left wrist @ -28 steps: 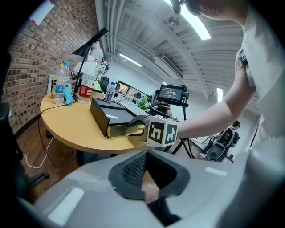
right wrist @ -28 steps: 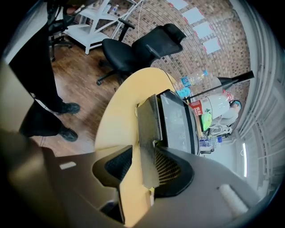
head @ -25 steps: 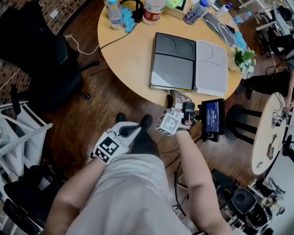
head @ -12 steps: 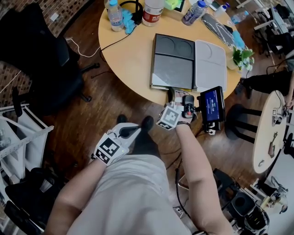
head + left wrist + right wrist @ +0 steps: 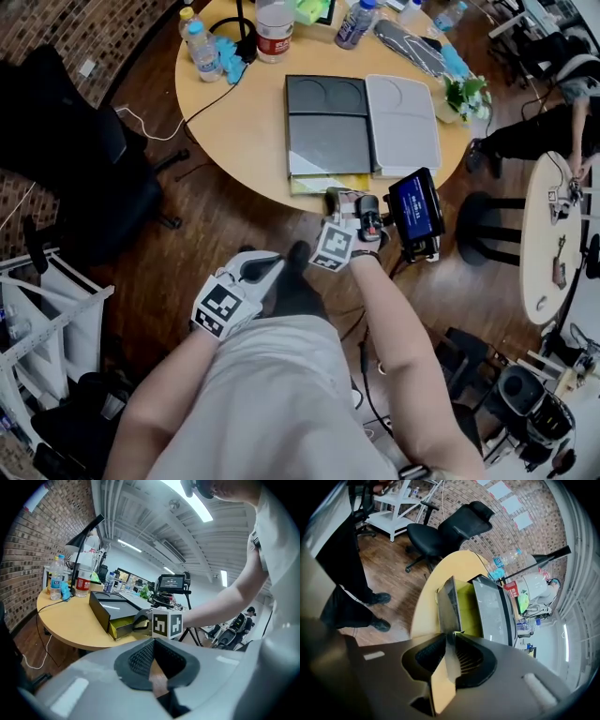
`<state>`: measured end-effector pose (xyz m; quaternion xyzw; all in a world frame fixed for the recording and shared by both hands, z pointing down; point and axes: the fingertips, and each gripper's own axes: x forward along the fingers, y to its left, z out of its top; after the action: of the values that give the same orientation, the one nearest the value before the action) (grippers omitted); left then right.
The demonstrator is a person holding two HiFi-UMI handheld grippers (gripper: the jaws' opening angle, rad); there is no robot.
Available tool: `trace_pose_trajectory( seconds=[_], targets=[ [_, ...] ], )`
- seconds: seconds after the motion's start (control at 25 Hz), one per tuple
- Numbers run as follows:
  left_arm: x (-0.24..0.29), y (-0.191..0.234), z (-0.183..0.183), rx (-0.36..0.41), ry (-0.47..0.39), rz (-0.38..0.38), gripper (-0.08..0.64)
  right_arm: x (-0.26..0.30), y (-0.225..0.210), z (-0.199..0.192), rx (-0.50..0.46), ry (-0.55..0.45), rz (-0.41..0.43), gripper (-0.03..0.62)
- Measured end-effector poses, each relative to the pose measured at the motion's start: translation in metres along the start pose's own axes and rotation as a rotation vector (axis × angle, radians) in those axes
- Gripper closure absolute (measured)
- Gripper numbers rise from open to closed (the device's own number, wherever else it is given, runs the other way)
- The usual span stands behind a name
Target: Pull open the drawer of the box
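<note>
Looking steeply down on a round light-wood table (image 5: 234, 112) over a dark plank floor (image 5: 216, 225). Finding the box (image 5: 328, 122), flat and dark grey, near the table's front edge, right up against a white tray (image 5: 403, 122) on its right side. Spotting the drawer (image 5: 323, 183) out a little way at the box's near end, yellow inside. Closing the right gripper (image 5: 336, 199) at this very moment on the drawer front (image 5: 449, 606), with that thin grey panel edge-on between the two pads and pressed from both sides. Carrying a small lit screen (image 5: 412, 206) on that same gripper's mount. Holding the left gripper (image 5: 267, 267) low, by the waist and well apart from the table, jaws brought together with nothing between them. Scanning the far side of the table: a small water bottle (image 5: 202, 52), a bigger bottle with a red label (image 5: 272, 28), a black cable (image 5: 202, 98) trailing off the edge, a potted plant (image 5: 461, 94) at the right rim. Taking in the room: black office chair (image 5: 84, 159) to the left, brick wall (image 5: 84, 28) behind it, white shelving (image 5: 47, 309) at lower left, a second pale round table (image 5: 548, 244) at far right, a long strip light (image 5: 192, 501) on a ribbed ceiling in the left gripper view
</note>
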<state>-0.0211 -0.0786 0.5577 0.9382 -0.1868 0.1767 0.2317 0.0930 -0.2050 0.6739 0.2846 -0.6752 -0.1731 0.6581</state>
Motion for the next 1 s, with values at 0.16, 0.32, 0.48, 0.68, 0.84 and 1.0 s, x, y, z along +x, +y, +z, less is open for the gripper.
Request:
trace_pose_trajectory(
  seconds=[0.16, 0.32, 0.48, 0.68, 0.84, 1.0],
  targets=[
    [0.002, -0.008, 0.0, 0.018, 0.012, -0.033, 0.554, -0.008, 0.011, -0.003, 0.008, 0.0, 0.032, 0.506],
    [0.001, -0.008, 0.001, 0.037, 0.019, -0.053, 0.554, -0.014, 0.021, -0.002, 0.024, -0.001, 0.058, 0.488],
    [0.0, -0.011, 0.005, 0.046, 0.029, -0.077, 0.554, -0.016, 0.026, -0.001, 0.026, -0.013, 0.091, 0.486],
    [-0.001, -0.014, 0.005, 0.068, 0.036, -0.103, 0.554, -0.008, 0.026, 0.001, 0.02, -0.006, 0.141, 0.499],
    [-0.007, -0.015, 0.0, 0.081, 0.052, -0.118, 0.554, -0.003, 0.026, -0.001, -0.012, 0.027, 0.147, 0.506],
    [-0.012, -0.013, -0.006, 0.09, 0.063, -0.126, 0.554, -0.006, 0.03, -0.003, -0.001, 0.046, 0.145, 0.509]
  ],
)
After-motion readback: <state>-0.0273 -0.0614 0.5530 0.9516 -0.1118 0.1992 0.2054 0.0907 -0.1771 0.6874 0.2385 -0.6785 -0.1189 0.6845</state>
